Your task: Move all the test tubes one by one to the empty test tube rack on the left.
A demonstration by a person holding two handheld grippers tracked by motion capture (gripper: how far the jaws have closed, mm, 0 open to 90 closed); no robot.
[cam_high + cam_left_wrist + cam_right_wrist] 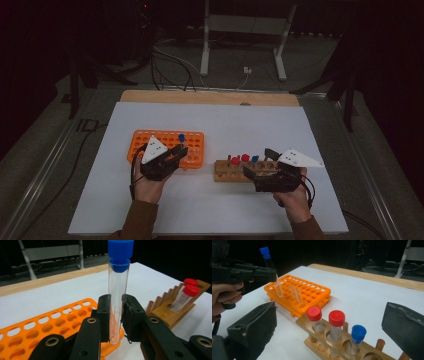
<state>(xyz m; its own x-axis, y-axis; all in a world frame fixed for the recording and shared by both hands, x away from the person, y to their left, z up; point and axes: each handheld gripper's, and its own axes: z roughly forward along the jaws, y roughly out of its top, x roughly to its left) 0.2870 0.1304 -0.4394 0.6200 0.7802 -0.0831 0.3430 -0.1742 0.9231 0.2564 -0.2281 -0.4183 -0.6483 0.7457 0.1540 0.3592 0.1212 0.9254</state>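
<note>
The left gripper is clenched on a clear test tube with a blue cap, and its two black pads press the lower part of the glass from both sides. The tube stands almost upright between them: its long axis goes up and down, the blue cap points up and the round bottom points down, just above the near edge of the orange rack. In the right gripper view the same tube leans a little, with the cap tipped away from the rack. The right gripper is released, its jaws stand wide apart on both sides of the wooden rack, and they touch none of the three capped tubes there. The step in hand seems to be putting the held tube down into a hole of the orange rack. To do it well, I think the person should first bring the round bottom exactly over one free hole, make the tube straight, and only then lower it slowly. The grip should stay firm until the bottom sits inside, because the glass is smooth and can slip or tilt
</note>
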